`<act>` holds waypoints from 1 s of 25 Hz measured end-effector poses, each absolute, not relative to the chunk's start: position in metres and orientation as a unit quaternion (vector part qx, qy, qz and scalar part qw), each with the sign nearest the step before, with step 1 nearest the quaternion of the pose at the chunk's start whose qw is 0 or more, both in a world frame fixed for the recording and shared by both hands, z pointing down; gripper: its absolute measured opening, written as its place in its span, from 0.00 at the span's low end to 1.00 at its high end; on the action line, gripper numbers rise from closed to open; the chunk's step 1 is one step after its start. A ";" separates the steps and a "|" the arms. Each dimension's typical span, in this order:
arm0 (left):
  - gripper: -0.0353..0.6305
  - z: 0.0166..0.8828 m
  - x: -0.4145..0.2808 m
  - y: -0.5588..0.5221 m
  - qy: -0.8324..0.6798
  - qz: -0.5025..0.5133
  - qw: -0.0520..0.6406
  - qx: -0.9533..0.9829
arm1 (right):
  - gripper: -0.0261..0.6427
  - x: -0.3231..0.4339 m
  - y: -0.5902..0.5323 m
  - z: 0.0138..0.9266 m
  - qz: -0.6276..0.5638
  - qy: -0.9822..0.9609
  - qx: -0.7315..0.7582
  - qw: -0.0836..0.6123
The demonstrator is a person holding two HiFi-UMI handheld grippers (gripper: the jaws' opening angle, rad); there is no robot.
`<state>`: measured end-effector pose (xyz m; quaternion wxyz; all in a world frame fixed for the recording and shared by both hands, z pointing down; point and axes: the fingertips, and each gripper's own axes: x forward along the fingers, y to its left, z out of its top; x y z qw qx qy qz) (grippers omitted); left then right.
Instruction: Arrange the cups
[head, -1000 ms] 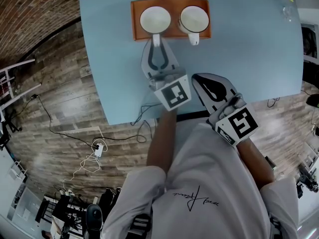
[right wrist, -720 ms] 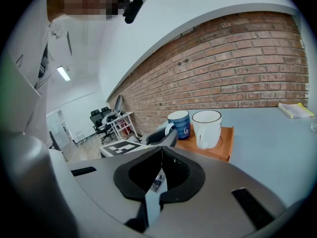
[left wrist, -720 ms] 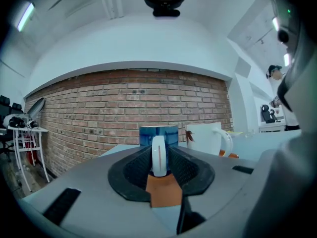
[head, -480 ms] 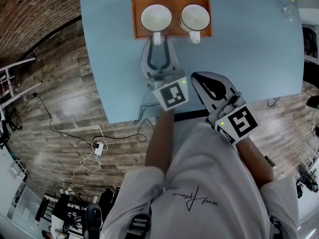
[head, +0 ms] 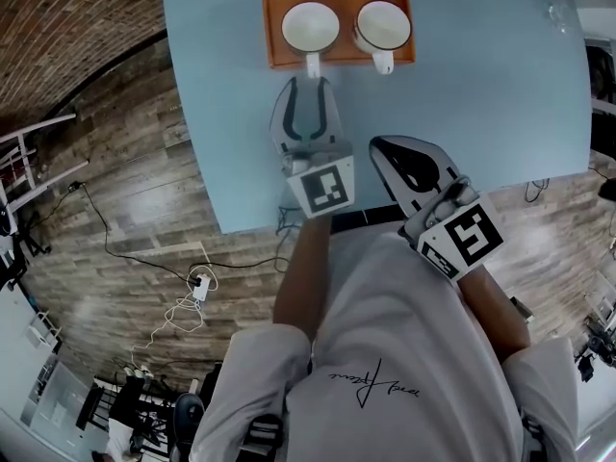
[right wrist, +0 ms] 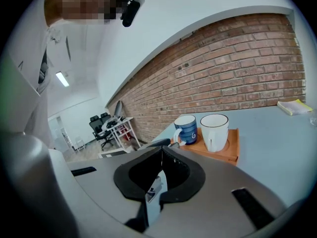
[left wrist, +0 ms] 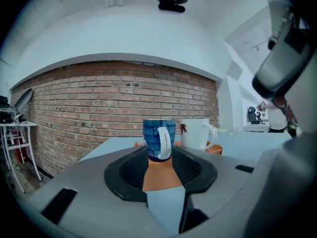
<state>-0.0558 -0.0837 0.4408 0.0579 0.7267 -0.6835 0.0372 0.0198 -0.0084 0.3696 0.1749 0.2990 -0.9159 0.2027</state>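
An orange tray point(head: 276, 44) at the table's far side carries two cups side by side. The left cup point(head: 310, 27) is blue outside point(left wrist: 158, 133), white inside. The right cup point(head: 382, 24) is white point(left wrist: 197, 133). Both handles point toward me. My left gripper point(head: 311, 83) sits just short of the blue cup's handle point(left wrist: 164, 142); its jaws are opening and nothing is pressed between them. My right gripper point(head: 390, 148) is shut and empty, hovering nearer me over the table, right of the left one. From the right gripper view, the two cups point(right wrist: 186, 129) point(right wrist: 214, 132) stand ahead.
The light-blue table point(head: 481, 104) ends close in front of me, with wooden floor and cables point(head: 183, 296) below. A brick wall point(left wrist: 89, 113) stands behind. A yellow pad point(right wrist: 293, 106) lies at the far right of the table. A white rack point(left wrist: 15, 138) stands to the left.
The left gripper's jaws have spread apart and let go of the blue cup's handle. The cup stays on the tray. The right gripper has kept still.
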 end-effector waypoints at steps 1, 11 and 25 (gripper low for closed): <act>0.25 0.440 -0.057 -0.081 -0.680 0.036 0.061 0.730 | 0.07 0.018 -0.007 0.366 0.201 -0.916 0.300 0.171; 0.21 0.429 -0.065 -0.063 -0.656 0.029 0.078 0.750 | 0.07 0.016 -0.007 0.337 0.201 -0.911 0.336 0.132; 0.07 0.384 -0.061 -0.041 -0.599 0.022 0.099 0.794 | 0.07 0.021 -0.003 0.314 0.176 -0.900 0.380 0.120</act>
